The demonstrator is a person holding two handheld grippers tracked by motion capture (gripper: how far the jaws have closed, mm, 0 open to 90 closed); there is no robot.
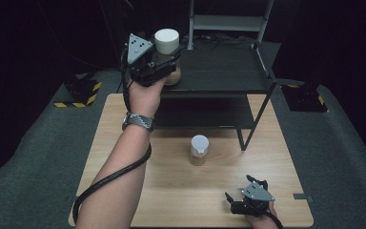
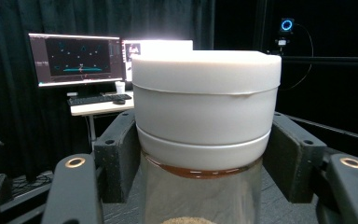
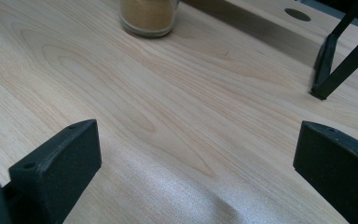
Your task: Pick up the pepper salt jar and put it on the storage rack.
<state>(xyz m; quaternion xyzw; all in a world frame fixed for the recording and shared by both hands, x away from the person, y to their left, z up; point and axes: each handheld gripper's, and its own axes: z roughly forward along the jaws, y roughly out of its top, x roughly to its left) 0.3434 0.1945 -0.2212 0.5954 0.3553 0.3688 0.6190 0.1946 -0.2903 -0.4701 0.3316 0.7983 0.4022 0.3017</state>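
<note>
My left gripper (image 1: 164,62) is shut on a glass jar with a white lid (image 1: 167,42), holding it upright at the left front corner of the black shelf's top level (image 1: 219,71). In the left gripper view the jar (image 2: 205,112) stands between both jaws, brown powder showing at its bottom; whether it rests on the shelf I cannot tell. A second jar (image 1: 199,150) with a white lid and brown powder stands on the wooden table (image 1: 124,157) in front of the shelf; its base (image 3: 148,16) appears ahead of my right gripper (image 3: 196,154), which is open over bare wood. The right gripper (image 1: 248,188) sits near the table's front right edge.
The black two-level shelf has a lower level (image 1: 205,114) and a leg (image 3: 328,70) standing on the table. Behind it a grey metal frame (image 1: 228,21) rises. Beyond the jar, the left gripper view takes in a desk with monitors (image 2: 74,58). Grey floor (image 1: 343,157) surrounds the table.
</note>
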